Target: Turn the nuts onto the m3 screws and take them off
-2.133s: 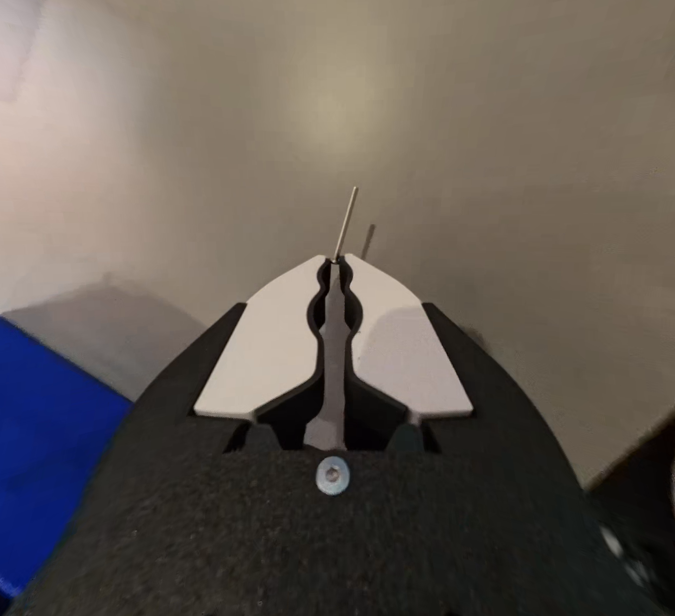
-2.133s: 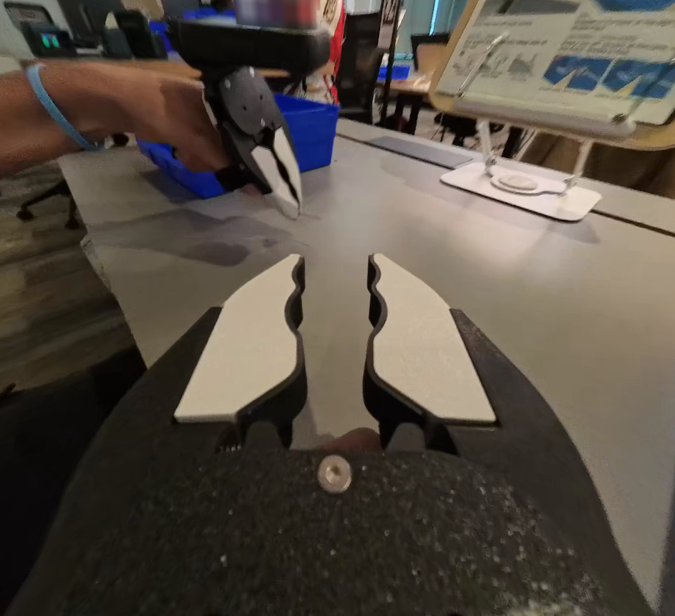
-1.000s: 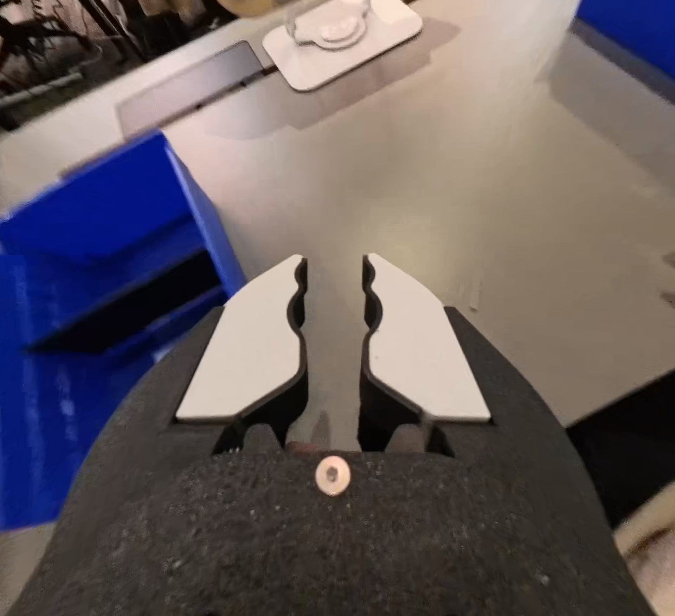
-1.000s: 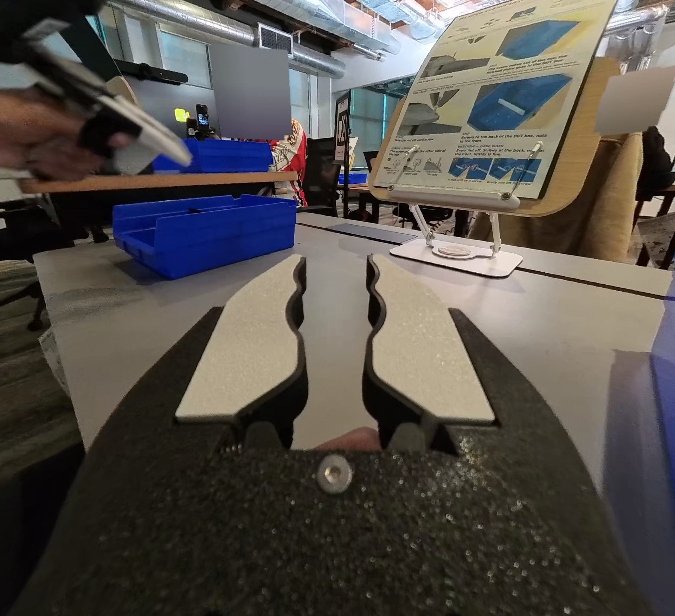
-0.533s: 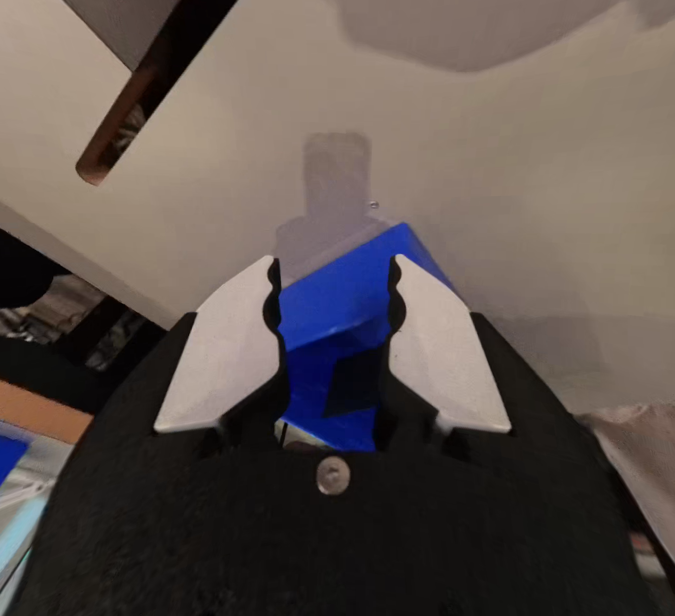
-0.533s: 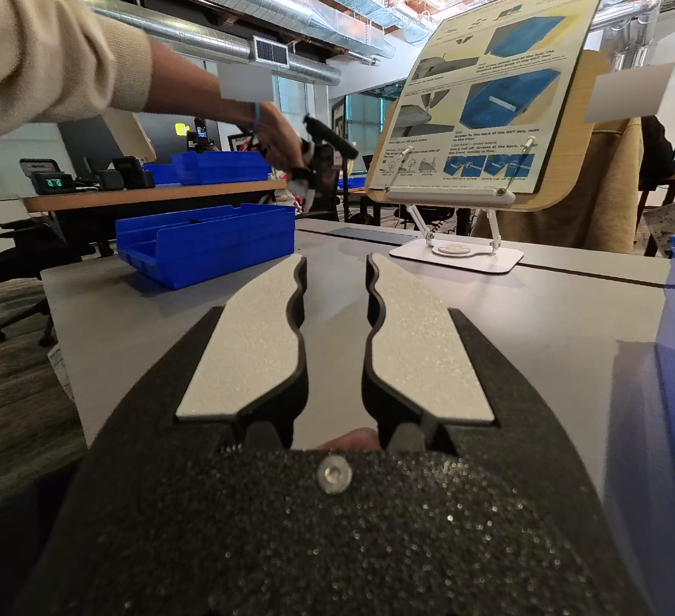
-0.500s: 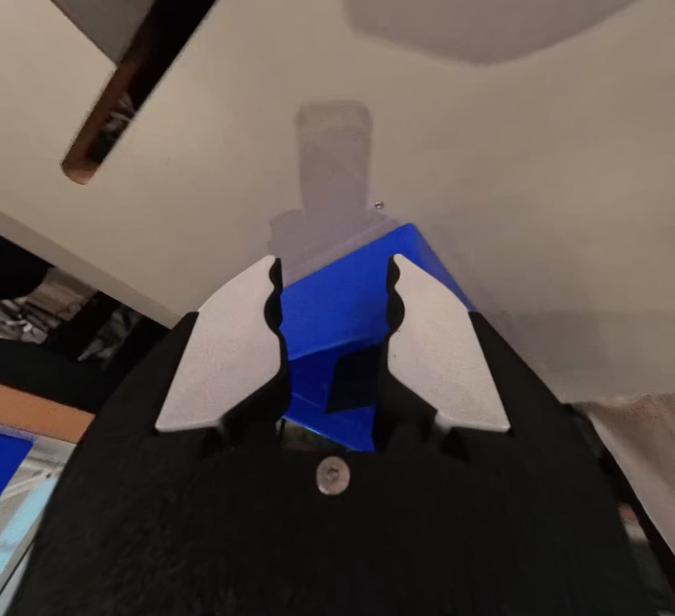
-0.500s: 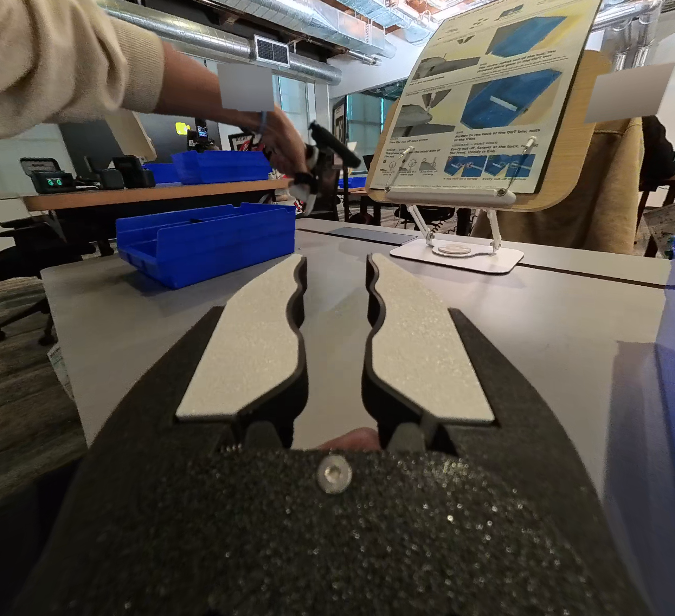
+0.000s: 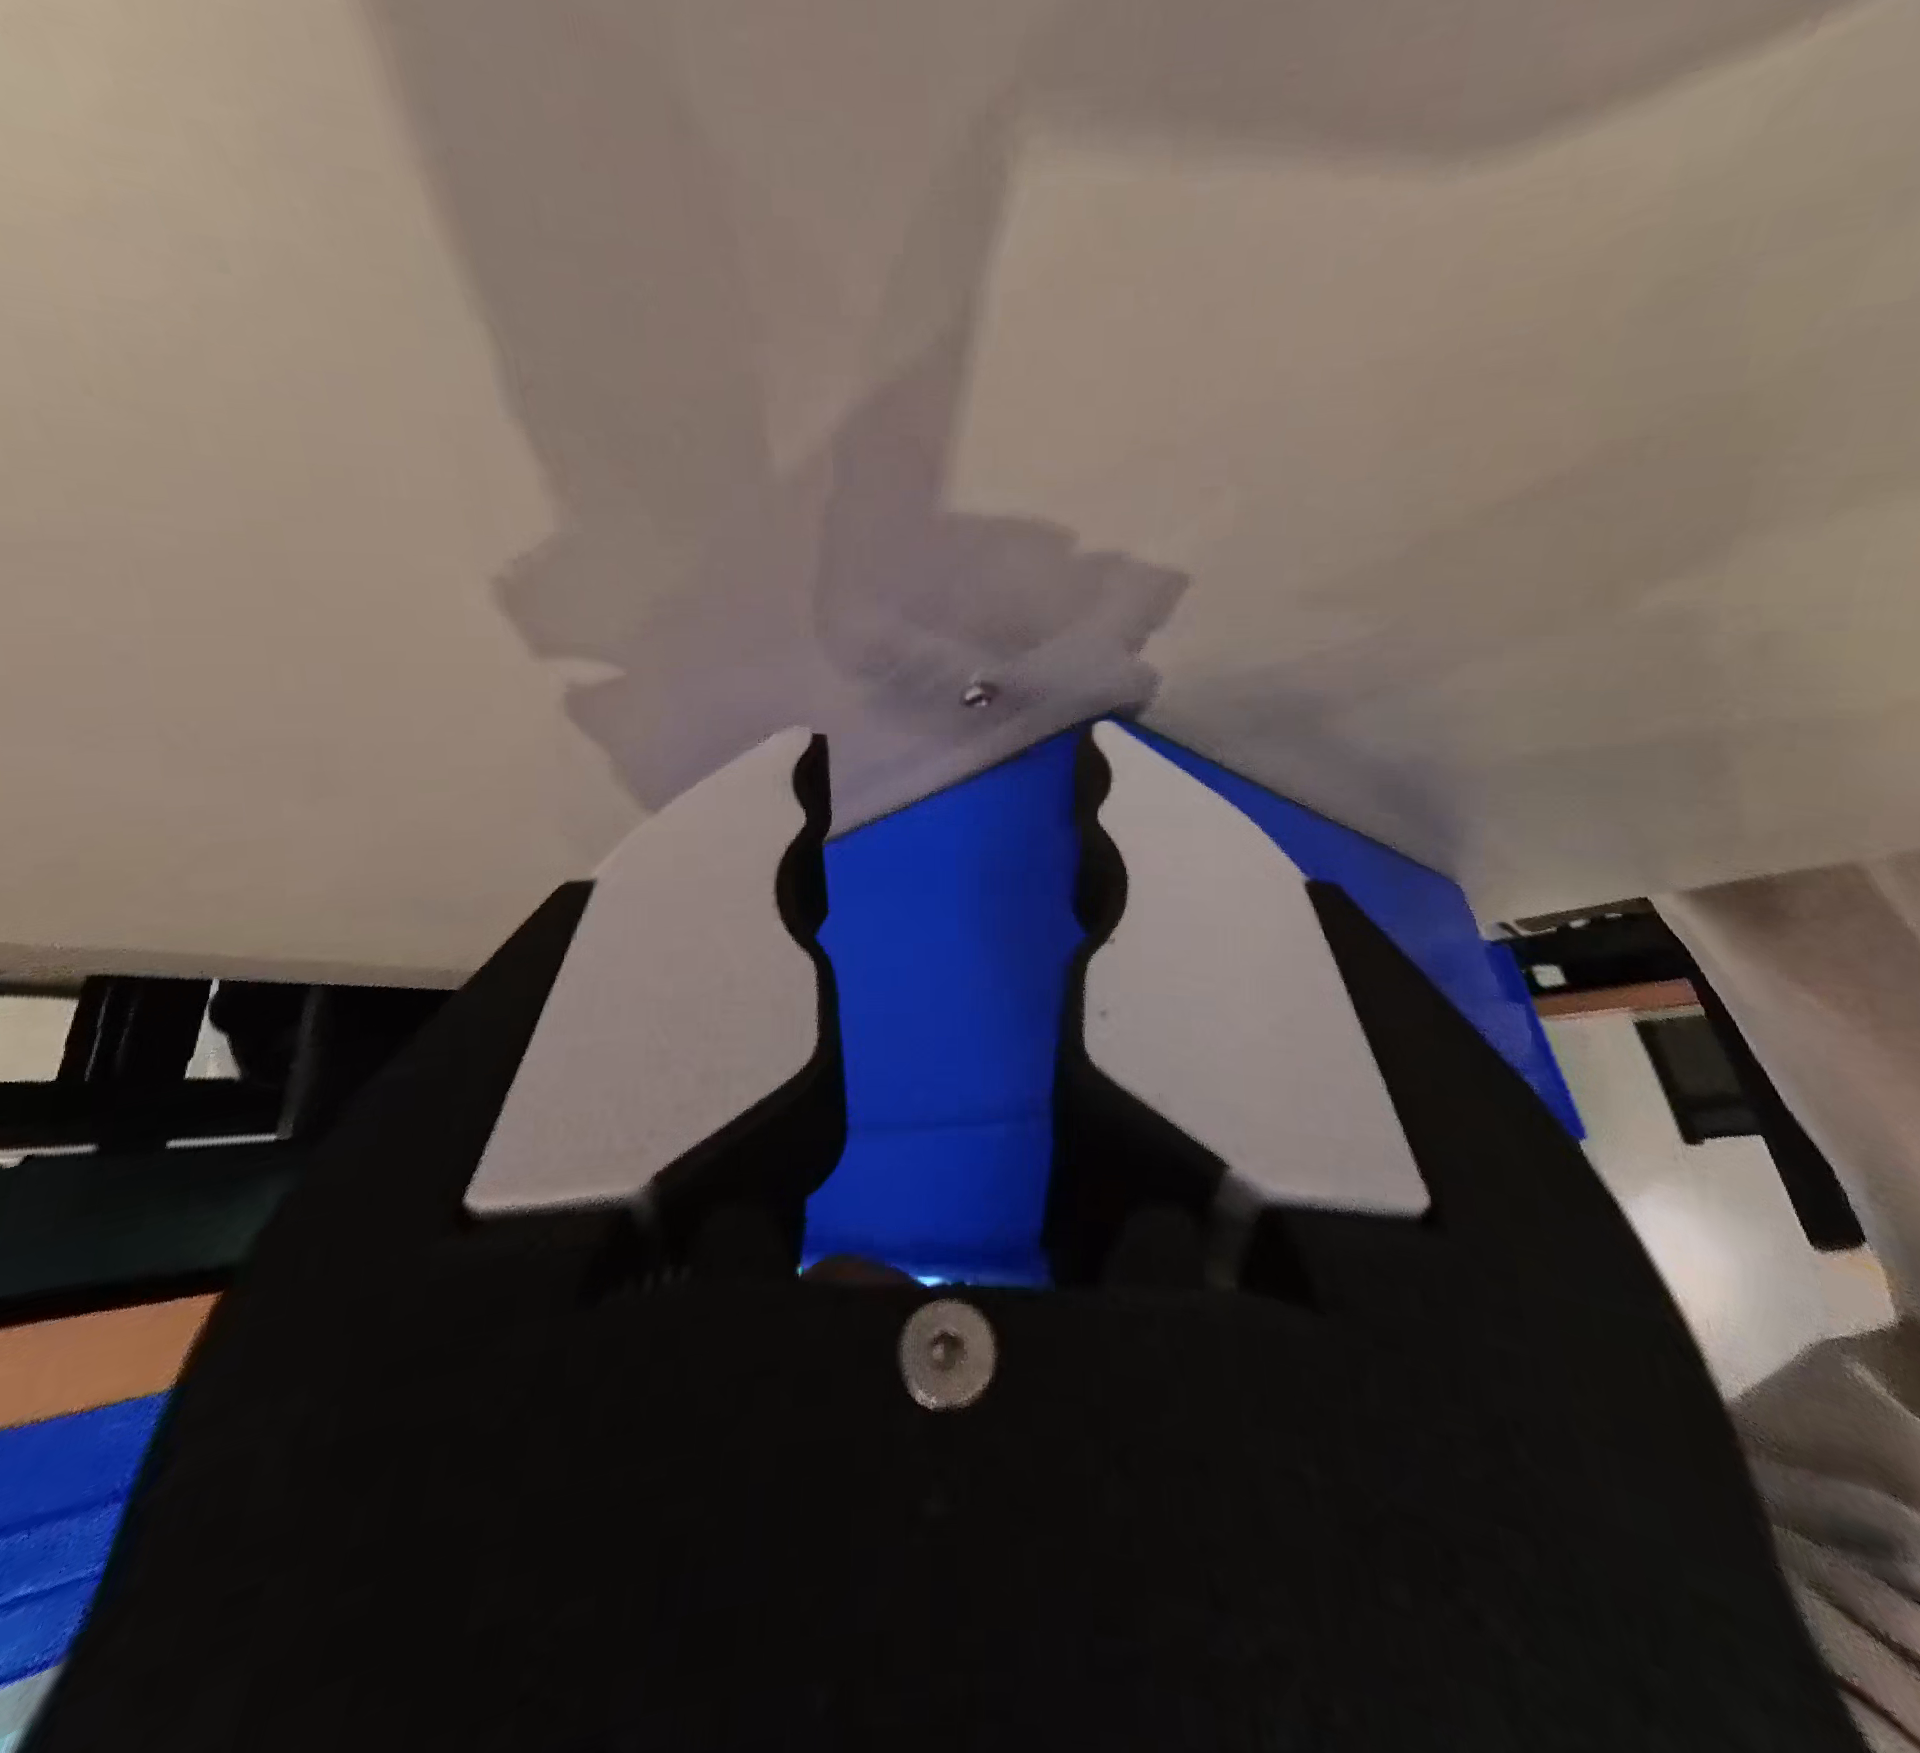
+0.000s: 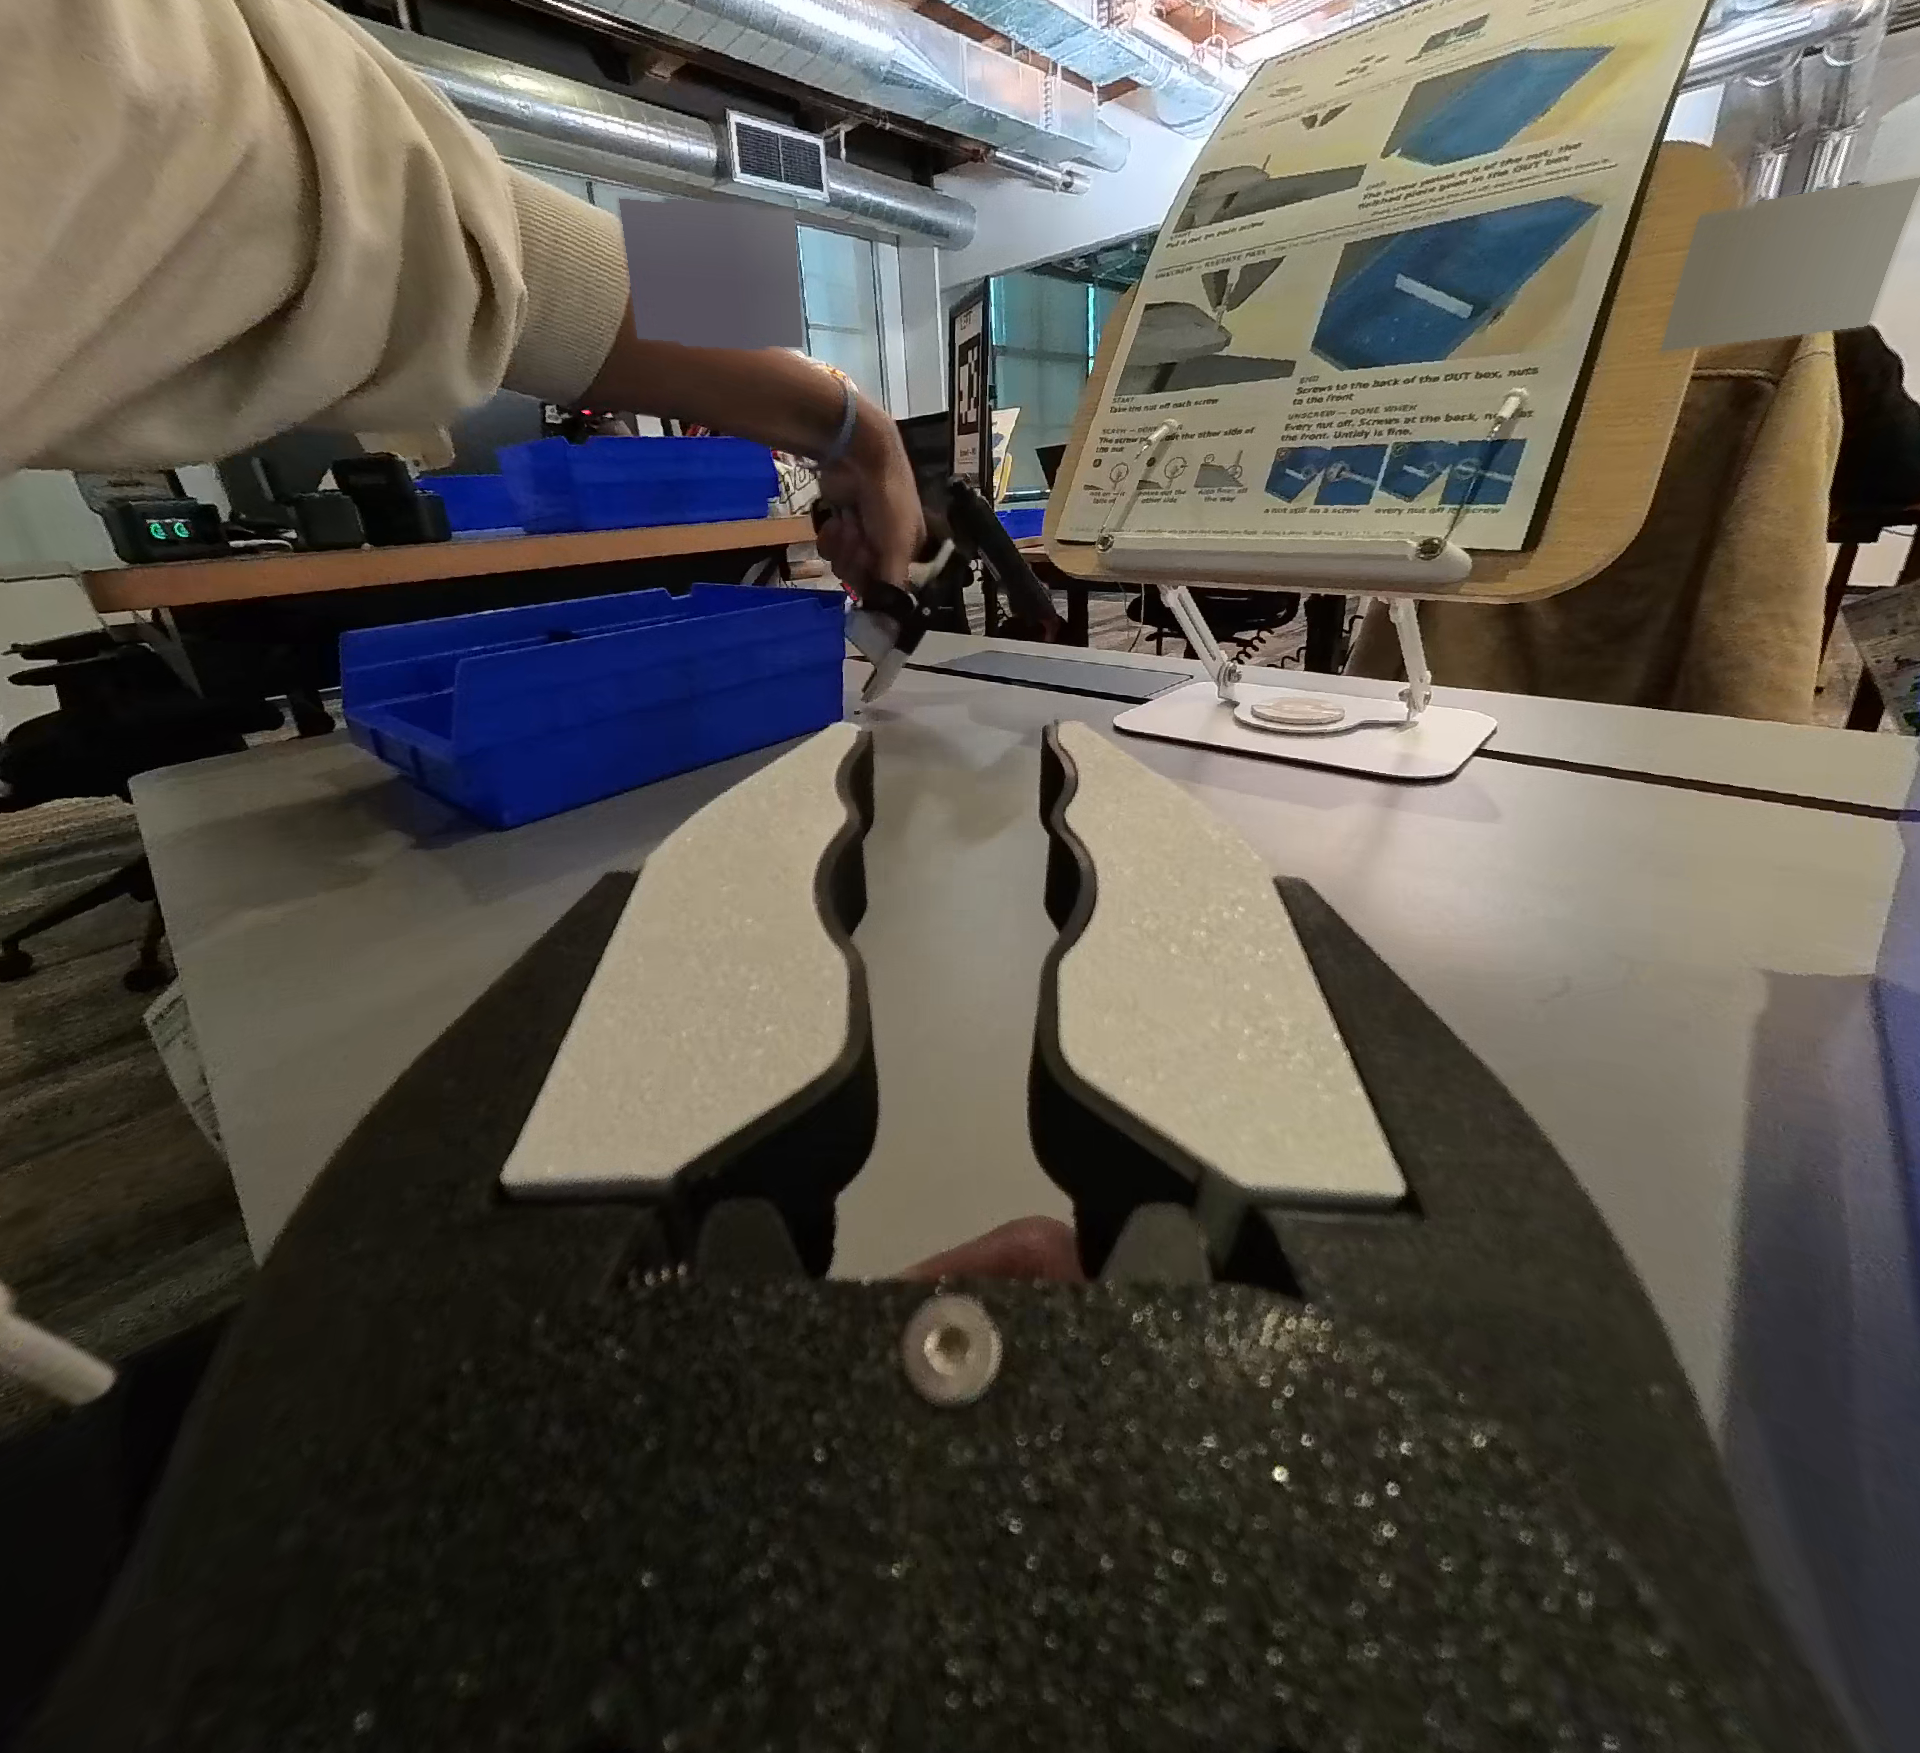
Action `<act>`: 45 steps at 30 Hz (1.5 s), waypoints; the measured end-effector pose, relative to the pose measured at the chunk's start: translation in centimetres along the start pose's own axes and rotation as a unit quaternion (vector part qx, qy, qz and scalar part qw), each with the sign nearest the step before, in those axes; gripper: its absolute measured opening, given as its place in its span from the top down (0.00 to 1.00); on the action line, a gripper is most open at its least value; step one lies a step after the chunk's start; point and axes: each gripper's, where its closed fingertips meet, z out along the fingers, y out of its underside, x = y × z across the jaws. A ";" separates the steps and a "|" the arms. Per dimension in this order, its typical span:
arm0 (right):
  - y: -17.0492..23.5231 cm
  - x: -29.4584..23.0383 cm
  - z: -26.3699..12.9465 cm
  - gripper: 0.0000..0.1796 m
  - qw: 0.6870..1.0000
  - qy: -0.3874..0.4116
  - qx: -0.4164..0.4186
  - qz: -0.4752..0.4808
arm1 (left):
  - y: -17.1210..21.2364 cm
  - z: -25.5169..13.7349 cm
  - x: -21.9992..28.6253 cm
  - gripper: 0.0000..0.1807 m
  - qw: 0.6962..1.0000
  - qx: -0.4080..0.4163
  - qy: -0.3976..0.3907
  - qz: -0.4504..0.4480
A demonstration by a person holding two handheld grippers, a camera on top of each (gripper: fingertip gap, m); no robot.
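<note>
In the left wrist view my left gripper (image 9: pixel 951 747) is open and empty and points down at the grey table (image 9: pixel 312 456). A small metal nut (image 9: pixel 977 692) lies on the table just beyond its fingertips, beside the corner of a blue bin (image 9: pixel 945 924) that fills the gap between the fingers. In the right wrist view my right gripper (image 10: pixel 956 737) is open and empty, low over the table. The left gripper (image 10: pixel 873 680) shows there farther off, tips down at the right end of the blue bin (image 10: pixel 592 695). No screw is in view.
An instruction board (image 10: pixel 1351 249) on a white stand (image 10: pixel 1299 727) sits at the back right of the table. A blurred blue edge (image 10: pixel 1901 1080) is close on the right. A sleeved arm (image 10: pixel 260 197) crosses the upper left. Other tables with blue bins (image 10: pixel 623 477) stand behind.
My left gripper let go of the thin screw, opened, swung across to the far end of the blue bin and dropped toward the nut. My right gripper stayed open and almost still.
</note>
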 end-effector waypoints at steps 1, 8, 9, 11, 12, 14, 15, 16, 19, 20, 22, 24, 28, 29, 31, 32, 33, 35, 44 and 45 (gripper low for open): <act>0.0 0.0 0.0 0.83 1.000 0.000 0.000 0.001 | -0.1 0.1 0.0 0.76 1.000 -0.003 0.001 0.000; 0.0 -0.1 0.0 0.83 1.000 -0.003 -0.001 -0.002 | -0.1 1.0 0.3 0.77 1.000 -0.027 0.007 0.000; 0.1 -0.1 0.0 0.83 1.000 -0.003 -0.001 -0.002 | 0.0 1.0 0.1 0.78 1.000 -0.031 0.006 -0.001; 0.1 -0.2 0.0 0.83 1.000 -0.004 -0.001 -0.003 | 0.0 1.0 -0.1 0.81 0.999 -0.033 0.003 -0.007; 0.0 -0.2 0.0 0.84 1.000 -0.004 -0.001 -0.003 | -0.1 1.0 -0.3 0.82 0.999 -0.035 0.001 -0.010; 0.1 -0.2 0.0 0.83 1.000 -0.004 -0.001 -0.004 | -0.1 1.1 -0.4 0.84 0.999 -0.037 -0.001 -0.013; 0.1 -0.2 0.1 0.84 1.000 -0.005 -0.001 -0.004 | -0.1 1.1 -0.4 0.84 0.999 -0.038 -0.002 -0.015; 0.1 -0.2 0.1 0.84 1.000 -0.005 -0.002 -0.005 | -0.1 1.1 -0.4 0.85 0.999 -0.039 -0.003 -0.018; 0.1 -0.3 0.1 0.84 1.000 -0.006 -0.003 -0.006 | -0.2 1.1 -0.4 0.84 0.998 -0.047 -0.011 -0.028; 0.1 -0.3 0.1 0.84 1.000 -0.006 -0.003 -0.007 | -0.2 1.1 -0.4 0.84 0.998 -0.051 -0.016 -0.032; 0.1 -0.3 0.1 0.84 1.000 -0.007 -0.002 -0.007 | -0.1 1.2 -0.3 0.84 0.997 -0.060 -0.022 -0.035; 0.1 -0.4 0.0 0.84 1.000 -0.008 -0.002 -0.006 | -0.1 1.2 -0.1 0.85 0.996 -0.069 -0.019 -0.047; 0.0 -0.5 0.0 0.84 1.000 -0.011 0.000 -0.007 | -0.1 1.2 0.1 0.88 0.996 -0.074 -0.024 -0.046; 0.0 -0.5 0.0 0.84 1.000 -0.012 0.000 -0.007 | -0.1 1.2 0.1 0.88 0.996 -0.074 -0.025 -0.043; 0.0 -0.6 0.0 0.84 1.000 -0.014 0.000 -0.008 | -0.1 1.2 0.2 0.90 0.996 -0.073 -0.024 -0.040; 0.0 -0.6 -0.1 0.84 1.000 -0.014 0.001 -0.008 | -0.1 1.2 0.2 0.90 0.996 -0.072 -0.023 -0.039; 0.0 -0.6 -0.1 0.84 1.000 -0.015 0.001 -0.008 | -0.1 1.2 0.2 0.90 0.996 -0.072 -0.022 -0.038; 0.0 -0.7 -0.1 0.84 1.000 -0.016 0.002 -0.009 | -0.1 1.2 0.2 0.90 0.997 -0.073 -0.022 -0.033; 0.0 -0.7 -0.1 0.84 1.000 -0.018 0.001 -0.009 | -0.1 1.3 0.6 0.96 0.996 -0.087 -0.035 -0.012; 0.0 -0.7 -0.1 0.84 1.000 -0.018 0.001 -0.010 | -0.1 1.3 0.6 0.96 0.996 -0.087 -0.036 -0.010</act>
